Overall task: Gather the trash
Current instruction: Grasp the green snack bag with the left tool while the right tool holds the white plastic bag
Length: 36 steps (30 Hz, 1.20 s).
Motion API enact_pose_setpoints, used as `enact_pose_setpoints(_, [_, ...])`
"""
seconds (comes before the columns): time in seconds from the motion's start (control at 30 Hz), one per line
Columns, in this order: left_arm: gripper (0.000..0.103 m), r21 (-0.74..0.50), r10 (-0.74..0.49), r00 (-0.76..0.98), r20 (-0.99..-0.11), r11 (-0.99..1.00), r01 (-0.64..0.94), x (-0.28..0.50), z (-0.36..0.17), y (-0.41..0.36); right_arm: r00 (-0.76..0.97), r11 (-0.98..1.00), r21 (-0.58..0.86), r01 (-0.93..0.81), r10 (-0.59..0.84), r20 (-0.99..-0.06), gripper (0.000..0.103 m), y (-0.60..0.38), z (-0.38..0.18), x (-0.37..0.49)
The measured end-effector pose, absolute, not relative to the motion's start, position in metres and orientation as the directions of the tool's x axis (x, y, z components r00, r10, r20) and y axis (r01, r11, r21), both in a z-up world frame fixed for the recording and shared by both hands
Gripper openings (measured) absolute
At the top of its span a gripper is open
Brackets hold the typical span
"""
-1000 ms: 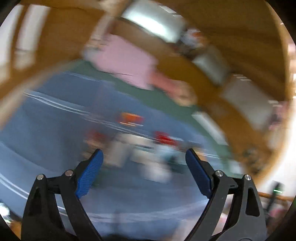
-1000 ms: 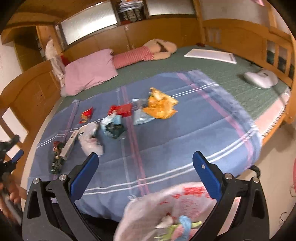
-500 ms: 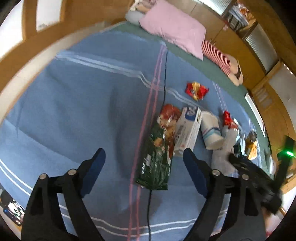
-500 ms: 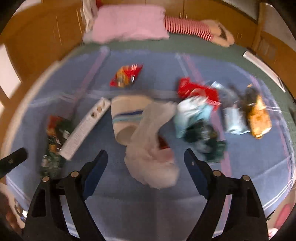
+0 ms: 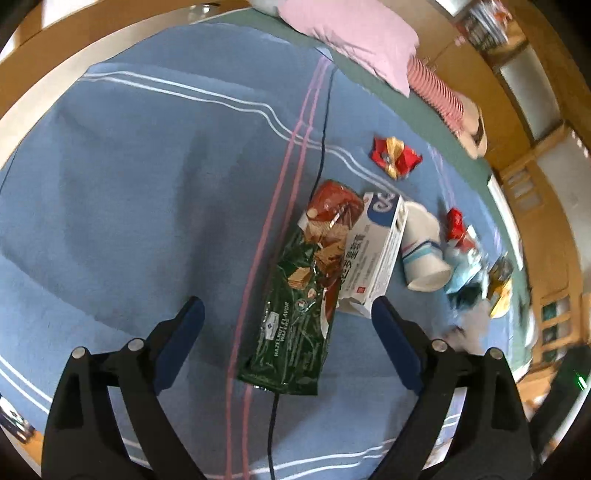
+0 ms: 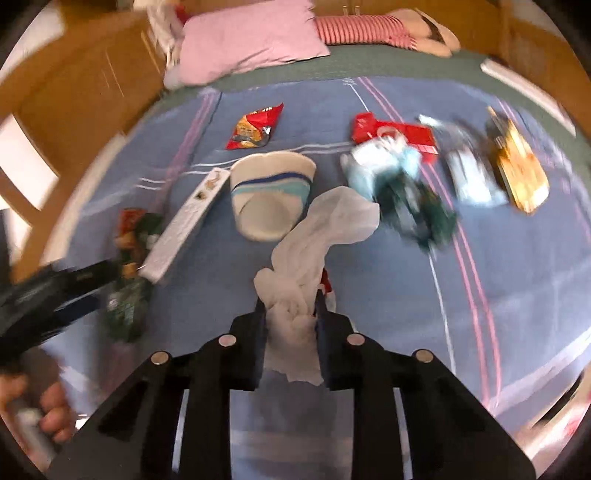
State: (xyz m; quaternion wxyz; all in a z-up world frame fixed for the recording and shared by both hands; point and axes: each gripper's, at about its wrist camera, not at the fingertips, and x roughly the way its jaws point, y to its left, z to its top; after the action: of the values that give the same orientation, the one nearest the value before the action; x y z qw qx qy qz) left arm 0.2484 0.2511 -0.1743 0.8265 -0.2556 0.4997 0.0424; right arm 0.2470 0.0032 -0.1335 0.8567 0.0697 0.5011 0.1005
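Observation:
Trash lies on a blue striped blanket [image 5: 129,177]. My left gripper [image 5: 288,314] is open just above a green wafer wrapper [image 5: 299,302], with a white carton [image 5: 373,254] and a paper cup [image 5: 423,254] to its right. My right gripper [image 6: 290,308] is shut on a white plastic bag [image 6: 317,240] lying in front of the paper cup [image 6: 271,195]. The white carton [image 6: 184,225], a red snack packet [image 6: 255,127], a red wrapper [image 6: 391,134], crumpled teal wrappers [image 6: 399,184] and an orange bag [image 6: 521,173] lie around.
A pink pillow [image 6: 251,40] and a striped stuffed toy [image 6: 376,27] lie at the head of the bed. A wooden bed frame [image 6: 74,96] runs along the left. A black cable [image 5: 321,140] crosses the blanket under the wafer wrapper.
My right gripper has moved in over the bed and shut on the white plastic bag. My left gripper has swung down over the wafer wrapper and stays open.

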Motion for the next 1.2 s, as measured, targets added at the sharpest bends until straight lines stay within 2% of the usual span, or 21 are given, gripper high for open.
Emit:
enact_pose_setpoints(0.03, [0.081,-0.367,-0.188,0.489,-0.852,0.88,-0.302,0.25,-0.176,0.247,0.479,0.962,0.254,-0.099,0.27,-0.835,0.024,-0.001,-0.131,0.231])
enact_pose_setpoints(0.07, [0.062,-0.339,-0.173,0.478,-0.861,0.896,-0.287,0.252,-0.177,0.242,0.472,0.956,0.274,-0.106,0.291,-0.832,0.024,-0.001,-0.13,0.219])
enact_pose_setpoints(0.1, [0.052,-0.31,-0.153,0.462,-0.874,0.907,-0.286,0.252,-0.18,0.239,0.469,0.951,0.286,-0.115,0.306,-0.828,0.024,-0.001,-0.129,0.211])
enact_pose_setpoints(0.17, [0.017,-0.298,-0.148,0.439,-0.886,0.907,-0.296,0.251,-0.186,0.237,0.499,0.952,0.276,-0.13,0.303,-0.812,0.024,0.003,-0.121,0.186])
enact_pose_setpoints(0.27, [0.009,-0.32,-0.146,0.467,-0.872,0.892,-0.319,0.245,-0.183,0.24,0.547,0.958,0.238,-0.159,0.286,-0.786,0.024,0.014,-0.106,0.162])
enact_pose_setpoints(0.43, [0.007,-0.286,-0.075,0.569,-0.819,0.913,-0.291,0.218,-0.151,0.233,0.63,0.977,0.108,-0.184,0.201,-0.75,0.024,0.035,-0.09,0.14])
enact_pose_setpoints(0.6, [0.007,-0.421,-0.15,0.693,-0.705,0.875,-0.239,0.179,-0.12,0.245,0.656,0.977,0.016,-0.213,0.155,-0.739,0.024,0.048,-0.088,0.135])
enact_pose_setpoints(0.73, [0.007,-0.516,-0.19,0.734,-0.652,0.821,-0.246,0.156,-0.115,0.263,0.671,0.976,-0.015,-0.218,0.139,-0.729,0.024,0.049,-0.088,0.132])
enact_pose_setpoints(0.83, [0.007,-0.516,-0.188,0.736,-0.651,0.82,-0.247,0.148,-0.116,0.26,0.673,0.973,-0.033,-0.227,0.132,-0.728,0.024,0.053,-0.088,0.132])
enact_pose_setpoints(1.03, [0.007,-0.391,-0.119,0.71,-0.694,0.89,-0.233,0.157,-0.117,0.236,0.654,0.977,-0.003,-0.211,0.138,-0.744,0.024,0.048,-0.091,0.137])
enact_pose_setpoints(1.2, [0.007,-0.349,-0.098,0.698,-0.71,0.909,-0.228,0.16,-0.12,0.231,0.63,0.98,0.028,-0.196,0.148,-0.762,0.024,0.043,-0.094,0.142])
